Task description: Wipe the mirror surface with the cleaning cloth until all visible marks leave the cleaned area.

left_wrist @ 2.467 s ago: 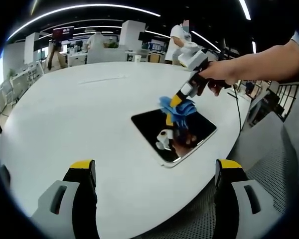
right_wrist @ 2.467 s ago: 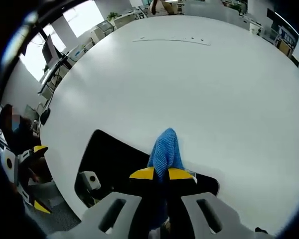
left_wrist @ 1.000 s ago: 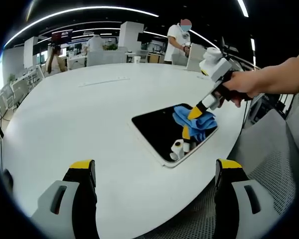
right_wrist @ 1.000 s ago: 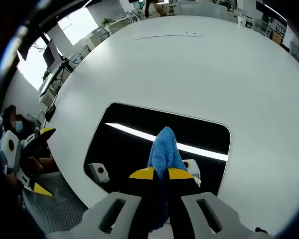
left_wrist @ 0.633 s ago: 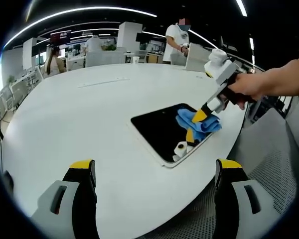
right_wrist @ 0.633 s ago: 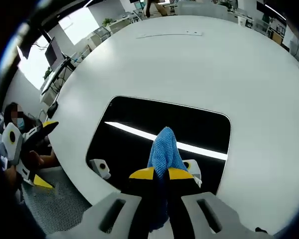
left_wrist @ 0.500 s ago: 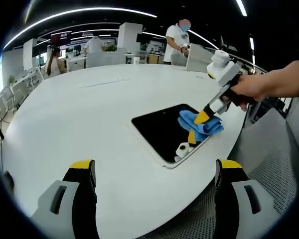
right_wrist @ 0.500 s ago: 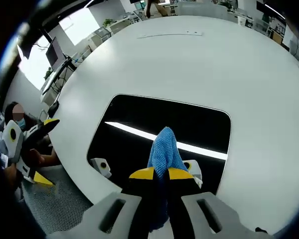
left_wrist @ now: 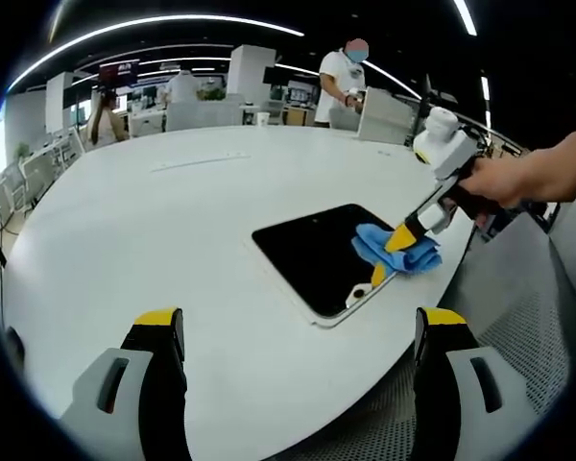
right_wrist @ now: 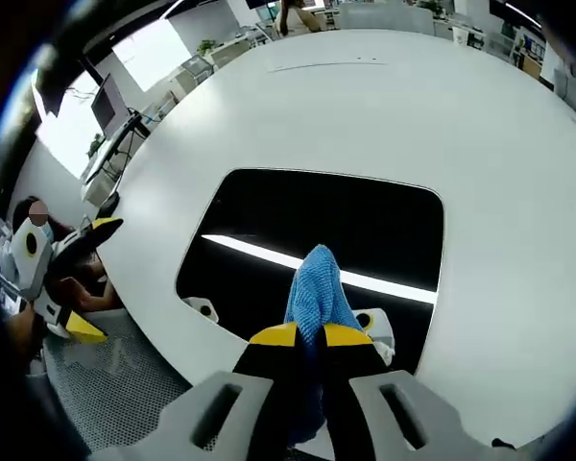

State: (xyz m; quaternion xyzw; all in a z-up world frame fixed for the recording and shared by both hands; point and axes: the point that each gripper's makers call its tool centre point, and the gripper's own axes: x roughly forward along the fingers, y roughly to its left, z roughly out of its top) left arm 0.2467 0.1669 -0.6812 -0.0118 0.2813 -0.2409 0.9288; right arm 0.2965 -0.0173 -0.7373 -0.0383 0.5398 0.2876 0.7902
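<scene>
Right claw (right_wrist: pixel 310 335) clenched on blue cloth (left_wrist: pixel 396 250) at mirror (left_wrist: pixel 317 252) edge; left claw (left_wrist: pixel 298 331) released over white table (left_wrist: pixel 154 221).

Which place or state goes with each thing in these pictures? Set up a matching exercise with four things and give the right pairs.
Things:
1. cleaning cloth
2. mirror
3. left gripper
4. table

Places or states:
A. white and round-edged, bearing the mirror
B. open, held over the table's near edge
C. blue, clamped in the right gripper, at the mirror's edge
D. dark and rectangular, lying flat near the table's edge

Pairs: 1-C, 2-D, 3-B, 4-A
</scene>
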